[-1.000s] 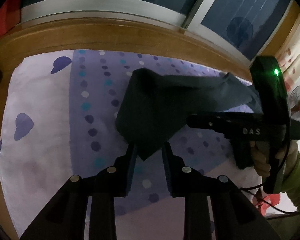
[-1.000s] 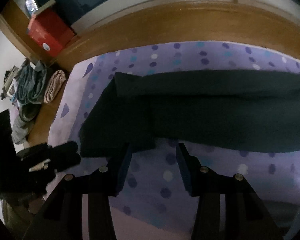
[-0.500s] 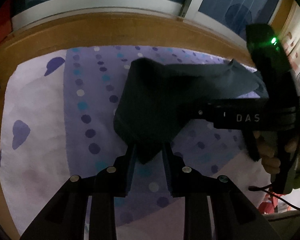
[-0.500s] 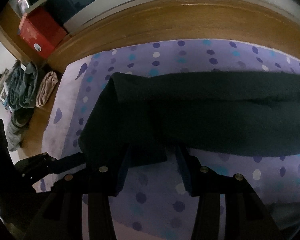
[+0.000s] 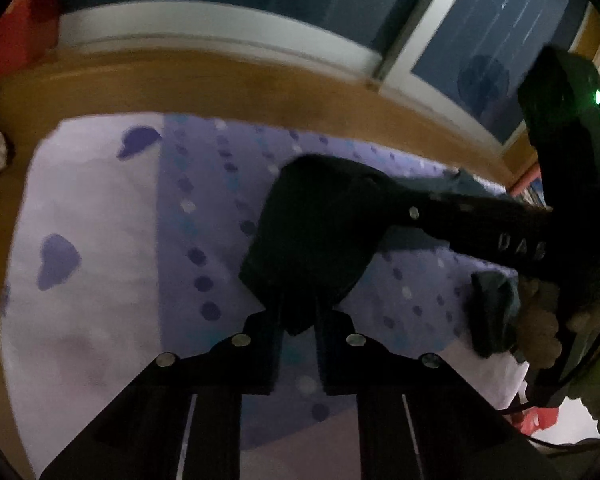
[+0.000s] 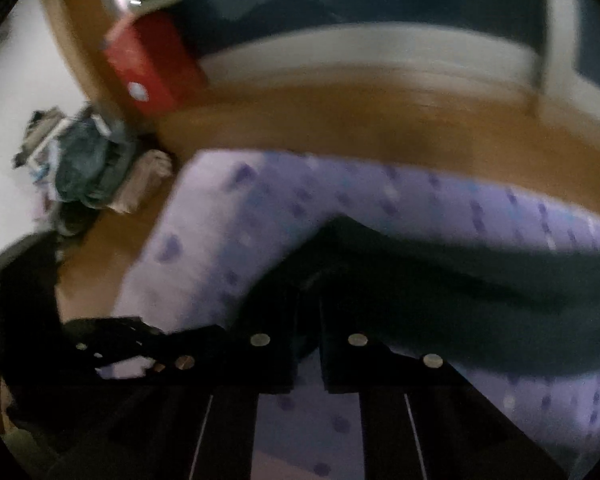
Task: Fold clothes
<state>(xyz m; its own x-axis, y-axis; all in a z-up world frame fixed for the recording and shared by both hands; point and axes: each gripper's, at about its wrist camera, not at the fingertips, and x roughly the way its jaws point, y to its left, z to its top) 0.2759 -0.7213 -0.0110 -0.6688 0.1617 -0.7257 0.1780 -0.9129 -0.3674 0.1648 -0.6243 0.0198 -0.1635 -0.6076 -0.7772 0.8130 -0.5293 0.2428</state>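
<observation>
Both grippers' jaws are closing on a dark garment (image 5: 316,240) lying on the spotted purple sheet (image 5: 196,216). The left gripper (image 5: 298,320) pinches its near corner; the right gripper (image 6: 306,312), its jaws narrow, pinches the near edge further right. Wooden frame (image 5: 220,84) beyond.

Pale letters "DAS", blurred, stand on the side of the right tool (image 5: 384,216) seen from the left wrist; nothing else is readable.

Both tools are black: the left tool (image 5: 298,320) has silver screws, the right tool (image 5: 384,208) a green light and pale lettering.
</observation>
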